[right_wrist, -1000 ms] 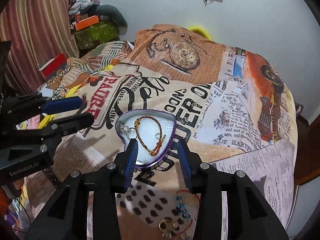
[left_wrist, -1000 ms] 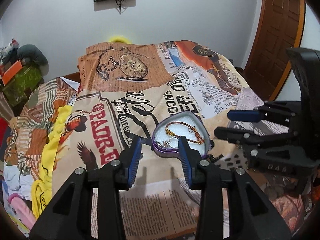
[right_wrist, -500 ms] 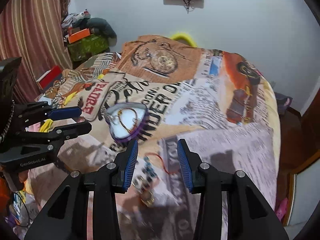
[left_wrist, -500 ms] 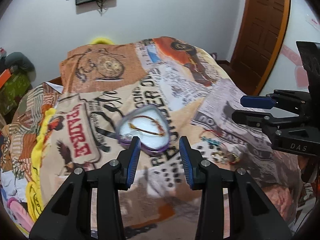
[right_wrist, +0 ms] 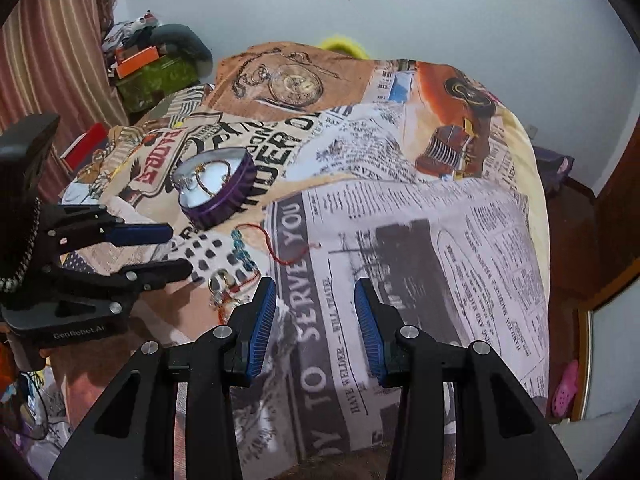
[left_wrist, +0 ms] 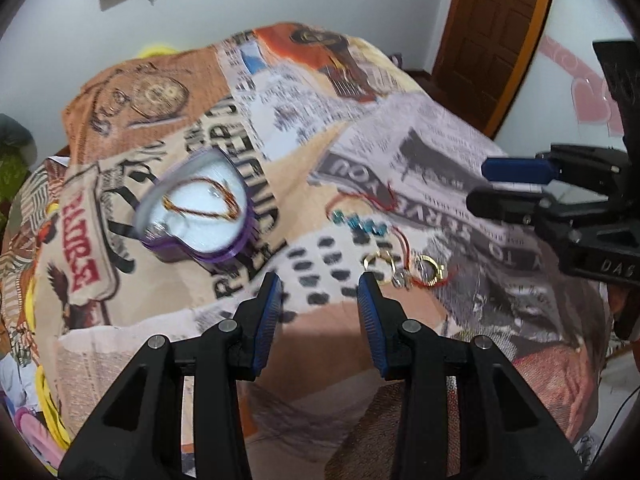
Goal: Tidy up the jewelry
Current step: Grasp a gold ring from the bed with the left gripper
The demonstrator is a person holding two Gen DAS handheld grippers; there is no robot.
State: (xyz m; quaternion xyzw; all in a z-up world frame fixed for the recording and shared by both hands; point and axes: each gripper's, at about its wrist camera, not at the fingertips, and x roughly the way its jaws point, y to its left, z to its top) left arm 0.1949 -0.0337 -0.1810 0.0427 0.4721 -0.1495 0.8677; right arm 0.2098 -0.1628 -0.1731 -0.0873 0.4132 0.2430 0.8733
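- The bedspread (left_wrist: 400,152) is the biggest thing here: a newspaper-collage print that covers the whole bed, and everything else sits on it.
- Left gripper (left_wrist: 320,280): jaws are partly open, with a clear gap between the blue pads and only bare cloth in it. It's gripping nothing and hovers over the spread, angled down. From the right wrist cam it (right_wrist: 176,250) comes in from the left side, and there too nothing sits between its fingers.
- Right gripper (right_wrist: 315,286): same deal, partly open, empty, with only printed cloth showing through the gap. In the left cam it (left_wrist: 480,186) pokes in from the right edge, clear of the jewelry.
- The tin (left_wrist: 196,210) is a purple heart-shaped one with a white lining, sitting open on the spread up and to the left of the left gripper's tips. Neither gripper touches it.
- There's a braided bracelet (left_wrist: 200,206) already lying in the tin, plus something small and silvery near the tin's lower edge, too blurry to call.
- A red string (left_wrist: 362,200) with blue beads (left_wrist: 360,224) lies loose on the cloth, between the tin and the right gripper.
- Two gold rings (left_wrist: 432,272) sit just below the beads, tangled with the red string, just beside the left gripper's right fingertip (left_wrist: 366,284). I can't tell whether they touch.
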